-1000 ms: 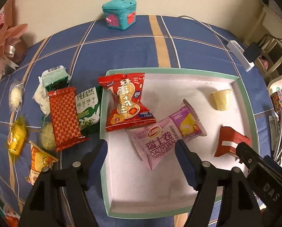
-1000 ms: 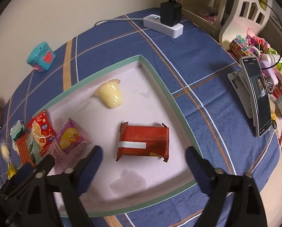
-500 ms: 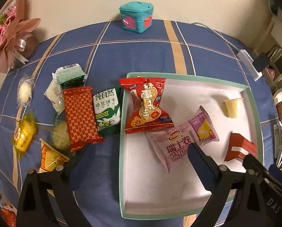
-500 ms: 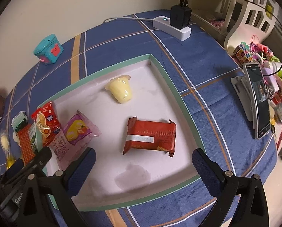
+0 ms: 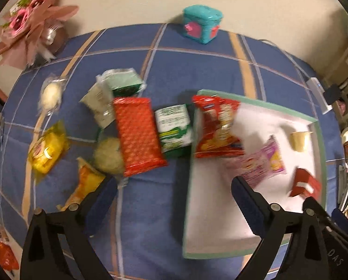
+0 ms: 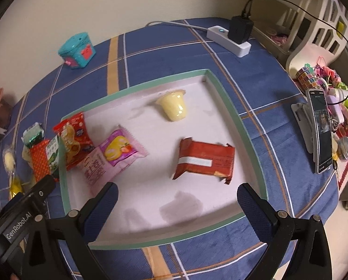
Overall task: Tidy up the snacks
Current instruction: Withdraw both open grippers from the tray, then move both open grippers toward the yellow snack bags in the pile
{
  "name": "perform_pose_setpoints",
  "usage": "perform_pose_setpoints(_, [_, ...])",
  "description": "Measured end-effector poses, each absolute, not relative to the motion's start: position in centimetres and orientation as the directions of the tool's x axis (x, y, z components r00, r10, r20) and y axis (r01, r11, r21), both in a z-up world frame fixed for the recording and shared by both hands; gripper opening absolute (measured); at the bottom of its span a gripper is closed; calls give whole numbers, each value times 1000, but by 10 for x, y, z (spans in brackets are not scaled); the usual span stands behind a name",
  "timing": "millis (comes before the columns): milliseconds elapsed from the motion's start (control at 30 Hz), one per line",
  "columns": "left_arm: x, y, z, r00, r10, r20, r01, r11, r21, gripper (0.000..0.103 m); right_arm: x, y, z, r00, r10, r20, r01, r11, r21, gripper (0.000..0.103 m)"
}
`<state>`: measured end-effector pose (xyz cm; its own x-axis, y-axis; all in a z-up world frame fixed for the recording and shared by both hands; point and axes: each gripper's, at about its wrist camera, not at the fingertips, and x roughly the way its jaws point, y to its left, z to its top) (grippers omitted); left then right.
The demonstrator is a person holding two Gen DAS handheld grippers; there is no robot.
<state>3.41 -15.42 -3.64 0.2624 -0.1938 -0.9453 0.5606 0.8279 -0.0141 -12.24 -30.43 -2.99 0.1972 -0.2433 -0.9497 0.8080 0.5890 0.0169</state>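
Both tongs gape wide and empty: left tongs (image 5: 174, 200) above the blue checked surface (image 5: 150, 210) beside the red patterned wafer packet (image 5: 137, 137), right tongs (image 6: 177, 200) over the green-rimmed white tray (image 6: 243, 126). Likely next: grasp that packet and carry it trayward.

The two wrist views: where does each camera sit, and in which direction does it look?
Left wrist: sits behind the open left gripper, looks down at loose snacks left of the tray; the right gripper's body shows bottom right.
Right wrist: sits behind the open right gripper, looks down into the tray; the left gripper's body shows bottom left.
Shared: tray, pudding cup, teal box.
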Motion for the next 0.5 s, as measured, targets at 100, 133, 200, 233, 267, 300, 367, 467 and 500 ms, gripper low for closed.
perform_pose_setpoints(100, [43,-140,-41,285,-137,-949,548,835,44,98,-114,-293,-31,193,-234,-953,793,610,11,103])
perform_pose_setpoints(133, [46,-136,-41,286,-127,-950,546,836,53,98,-111,-289,-32,195,-229,-954,787,617,13,103])
perform_pose_setpoints(200, [52,-125,-43,280,-118,-953,539,841,54,98,-103,-279,-32,200,-216,-956,773,634,19,103])
perform_pose_setpoints(233, [56,-119,-43,279,-113,-954,534,844,56,98,-99,-275,-32,203,-213,-956,767,642,20,103])
perform_pose_setpoints(267, [59,-114,-42,283,-108,-953,528,847,61,98,-94,-269,-32,206,-210,-956,758,651,20,103])
perform_pose_setpoints(300, [61,-110,-41,288,-103,-952,522,850,66,98,-90,-264,-31,208,-208,-956,751,660,20,103])
perform_pose_setpoints(367, [68,-97,-37,298,-100,-949,508,859,69,98,-79,-251,-31,217,-201,-955,729,684,22,103])
perform_pose_setpoints(467, [80,-78,-31,300,-114,-947,478,877,46,98,-64,-235,-33,220,-189,-957,698,716,19,103])
perform_pose_setpoints(500, [83,-72,-30,302,-117,-946,467,883,39,98,-60,-229,-34,217,-189,-958,690,723,14,103])
